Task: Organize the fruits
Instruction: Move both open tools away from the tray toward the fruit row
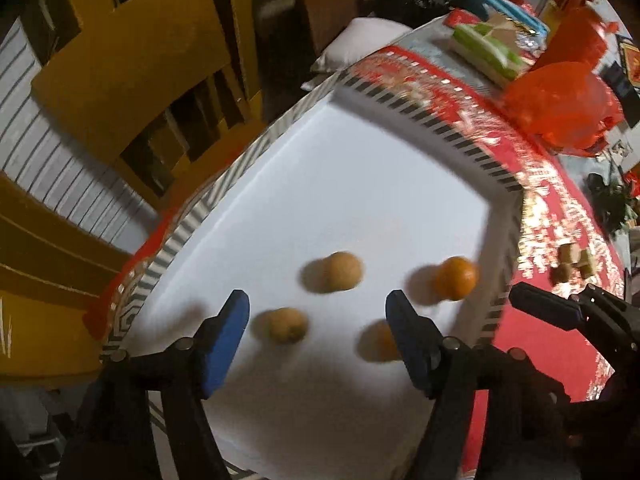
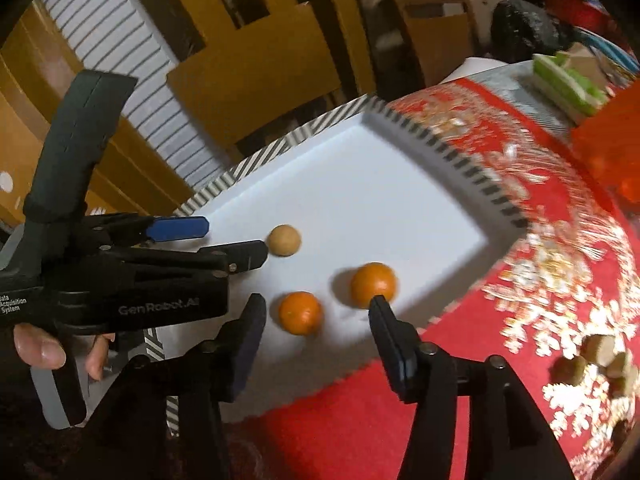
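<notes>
A white tray [image 1: 360, 168] with a striped rim lies on a red patterned tablecloth. On it sit two oranges [image 1: 456, 278] [image 1: 380, 340] and two pale brown round fruits [image 1: 342, 271] [image 1: 285, 324]. My left gripper [image 1: 318, 312] is open and empty above the tray's near part, over the fruit. In the right wrist view the tray [image 2: 360, 184] holds two oranges [image 2: 374, 285] [image 2: 300, 313] and one pale fruit [image 2: 284, 240]. My right gripper [image 2: 316, 312] is open and empty above the tray's near edge, by the oranges. The left gripper [image 2: 224, 236] shows at the left there.
Several small brown fruits [image 2: 600, 356] lie on the red cloth right of the tray. A red plastic bag [image 1: 560, 100] and a green and white box [image 1: 488, 48] sit at the table's far side. Wooden chairs [image 1: 132, 60] stand beyond the table edge.
</notes>
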